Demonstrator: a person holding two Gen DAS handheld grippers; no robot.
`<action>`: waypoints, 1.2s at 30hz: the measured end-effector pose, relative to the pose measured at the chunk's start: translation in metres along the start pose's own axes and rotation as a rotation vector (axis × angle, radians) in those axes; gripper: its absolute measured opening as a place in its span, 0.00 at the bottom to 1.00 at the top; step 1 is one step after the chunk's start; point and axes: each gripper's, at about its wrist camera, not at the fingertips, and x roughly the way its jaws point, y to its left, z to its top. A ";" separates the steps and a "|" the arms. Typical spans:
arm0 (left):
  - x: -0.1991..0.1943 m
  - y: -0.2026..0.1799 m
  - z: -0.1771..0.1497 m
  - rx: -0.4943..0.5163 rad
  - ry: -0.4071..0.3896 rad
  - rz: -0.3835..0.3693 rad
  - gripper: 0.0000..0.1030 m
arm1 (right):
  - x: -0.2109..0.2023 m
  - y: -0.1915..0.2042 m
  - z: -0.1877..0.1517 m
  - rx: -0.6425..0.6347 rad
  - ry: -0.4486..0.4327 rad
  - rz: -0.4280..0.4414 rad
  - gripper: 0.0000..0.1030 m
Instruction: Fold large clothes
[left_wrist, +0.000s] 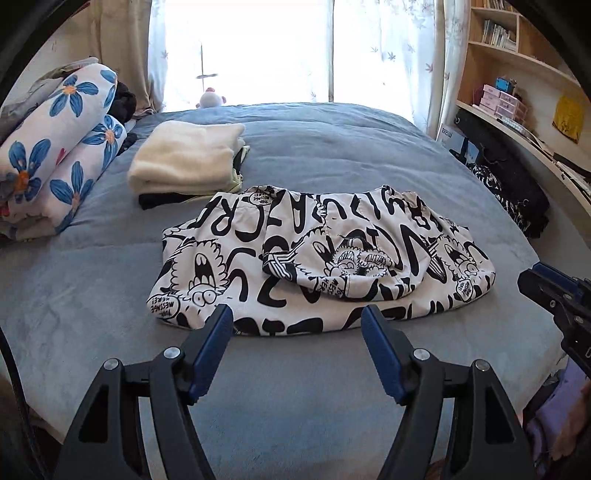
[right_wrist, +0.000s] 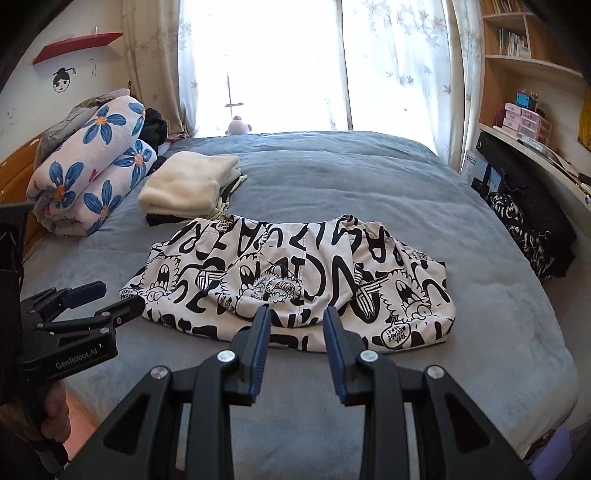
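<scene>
Just folded stack (left_wrist: 186, 158) behind printed garment (left_wrist: 317, 266).

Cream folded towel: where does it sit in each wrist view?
Left wrist: cream folded towel upper left of centre, atop a small stack just behind the black-and-white printed garment.
Right wrist: same towel left of centre, again behind the garment's far-left corner.
Shared landmark: the blue-flowered rolled bedding to the towel's left.
</scene>
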 end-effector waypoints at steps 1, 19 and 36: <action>0.000 0.001 -0.002 -0.001 0.002 0.002 0.68 | 0.000 0.001 -0.002 -0.003 0.001 -0.002 0.33; 0.104 0.065 -0.050 -0.234 0.211 -0.117 0.69 | 0.099 -0.012 -0.021 0.117 0.097 0.024 0.33; 0.211 0.136 -0.050 -0.606 0.131 -0.192 0.69 | 0.196 0.003 0.010 0.143 0.080 0.066 0.32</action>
